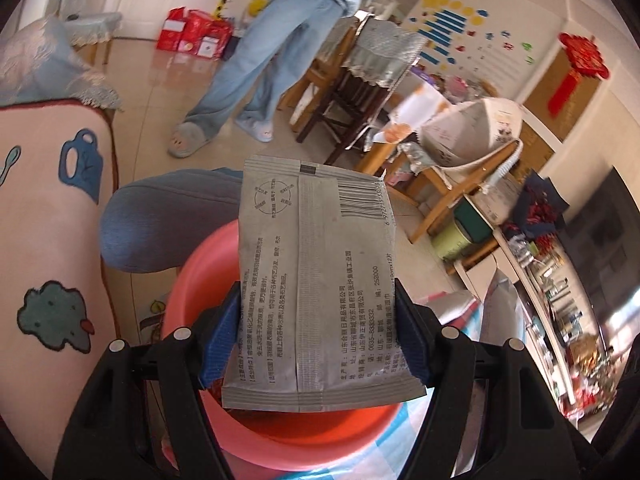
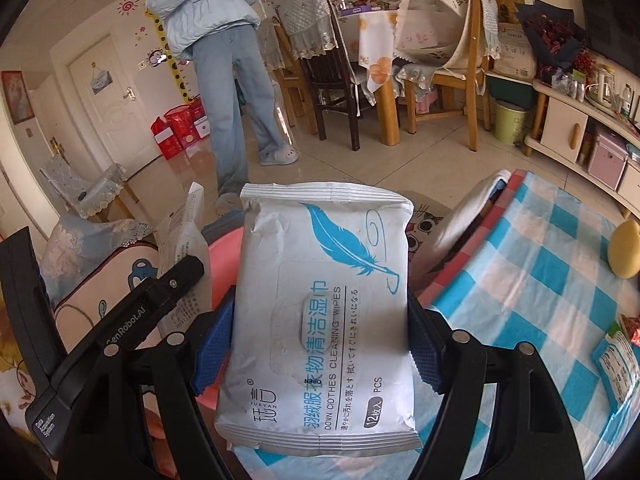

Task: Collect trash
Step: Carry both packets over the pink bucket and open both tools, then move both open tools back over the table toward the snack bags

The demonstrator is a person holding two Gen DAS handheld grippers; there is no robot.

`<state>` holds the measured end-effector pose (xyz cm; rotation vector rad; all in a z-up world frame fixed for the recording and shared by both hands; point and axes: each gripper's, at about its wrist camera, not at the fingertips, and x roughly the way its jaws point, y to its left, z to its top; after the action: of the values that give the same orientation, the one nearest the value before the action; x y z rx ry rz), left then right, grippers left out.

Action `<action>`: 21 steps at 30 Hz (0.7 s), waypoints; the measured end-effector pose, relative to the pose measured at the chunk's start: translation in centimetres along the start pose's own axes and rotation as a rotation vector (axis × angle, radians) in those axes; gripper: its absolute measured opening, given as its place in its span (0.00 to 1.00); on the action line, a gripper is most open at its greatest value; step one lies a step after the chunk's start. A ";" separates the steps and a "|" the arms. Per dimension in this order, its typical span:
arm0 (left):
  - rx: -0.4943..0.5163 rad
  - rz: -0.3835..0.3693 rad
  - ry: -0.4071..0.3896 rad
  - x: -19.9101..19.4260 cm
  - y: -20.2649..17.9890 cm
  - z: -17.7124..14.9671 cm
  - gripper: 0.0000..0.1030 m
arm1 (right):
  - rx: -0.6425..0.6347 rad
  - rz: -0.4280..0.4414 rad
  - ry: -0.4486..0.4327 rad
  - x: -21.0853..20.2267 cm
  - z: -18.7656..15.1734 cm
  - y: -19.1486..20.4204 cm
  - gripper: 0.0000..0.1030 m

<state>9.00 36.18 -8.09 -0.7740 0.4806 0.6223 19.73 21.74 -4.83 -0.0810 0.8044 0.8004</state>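
Black plastic arms and blue ribbed pads [image 1: 218,336] fill the bottom of the left wrist view, where the left gripper [image 1: 310,340] has its jaws clamped on the long edges of a flat grey packet [image 1: 312,280]. That packet shows its back: a vertical heat seam down the middle, a barcode near the top corner, dense small print and crimped ends. It hangs above a round pink plastic basin [image 1: 208,264], whose smooth rim curves under it.

In the right wrist view the right gripper [image 2: 316,344] grips a wipes pack [image 2: 320,320] the same way, blue pads [image 2: 212,348] pressing both sides. This one faces front up (white, soft, slightly puffy film), printed with a blue feather, blue characters and a resealable flap outlined in the middle. Its ends are crimped too. The left gripper's black body [image 2: 120,320] slants in at the left edge, with the grey packet seen edge-on behind it.

Below and to the right lies a counter under a blue and white checked cloth [image 2: 540,288], carrying a pale yellow rounded lump [image 2: 626,252] and another small packet [image 2: 616,360] near the edge.

Beyond, glossy cream floor tiles [image 2: 352,164] run to a dining set of wooden chairs [image 2: 460,92] with lace covers. A person in pale jeans and a puffy light jacket [image 2: 212,12] stands near a white door [image 2: 108,92].
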 end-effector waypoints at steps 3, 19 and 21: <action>-0.043 0.015 0.016 0.9 1.1 0.9 0.69 | 0.013 0.013 0.014 2.1 0.6 0.5 0.74; -0.019 0.077 0.084 3.0 1.5 0.2 0.76 | 0.156 0.046 -0.021 2.1 -1.6 -1.9 0.87; 0.027 0.106 0.064 2.8 0.8 -0.1 0.82 | 0.134 0.011 -0.028 0.8 -2.3 -2.3 0.87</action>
<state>10.50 37.49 -10.22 -0.7476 0.5910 0.6896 20.17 19.78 -7.52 0.0539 0.8309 0.7542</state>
